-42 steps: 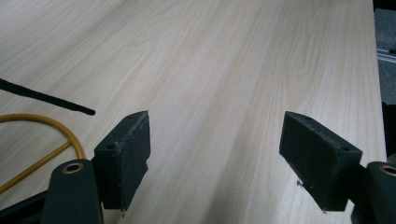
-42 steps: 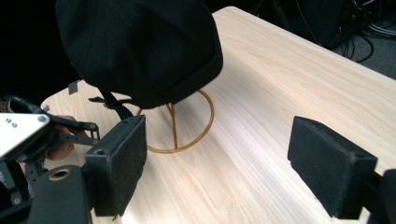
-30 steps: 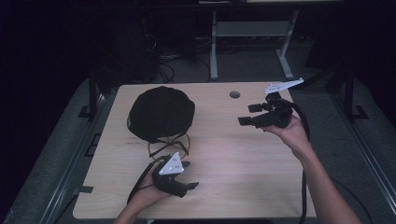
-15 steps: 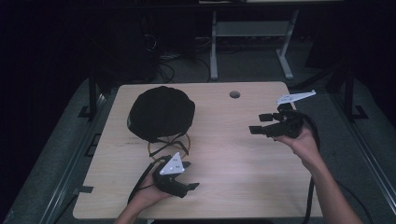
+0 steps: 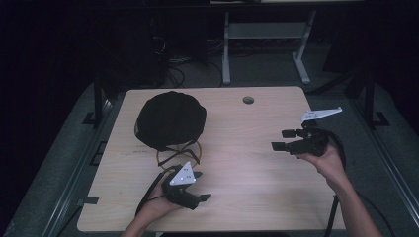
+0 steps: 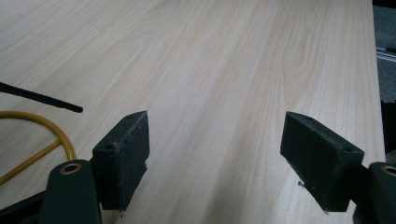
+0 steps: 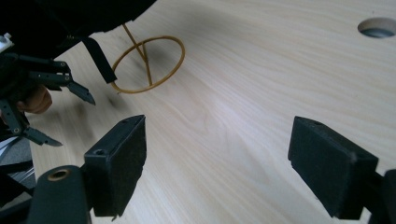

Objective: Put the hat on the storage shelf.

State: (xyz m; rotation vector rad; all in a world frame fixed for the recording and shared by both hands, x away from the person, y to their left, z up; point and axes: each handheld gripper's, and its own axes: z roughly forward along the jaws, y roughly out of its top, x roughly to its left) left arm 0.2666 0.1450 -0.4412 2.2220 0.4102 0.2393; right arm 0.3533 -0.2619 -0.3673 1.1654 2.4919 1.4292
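a pale wooden table (image 5: 237,148) stands on grey floor (image 5: 54,163) in a dark room.

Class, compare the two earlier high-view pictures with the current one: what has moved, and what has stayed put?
The right tongs drew back from the table's middle toward its right edge and nearer the person, jaws apart, holding nothing. The left tongs stayed at the near edge, also open and empty. The black hat on its yellow wire stand did not move; nothing was grasped or released.
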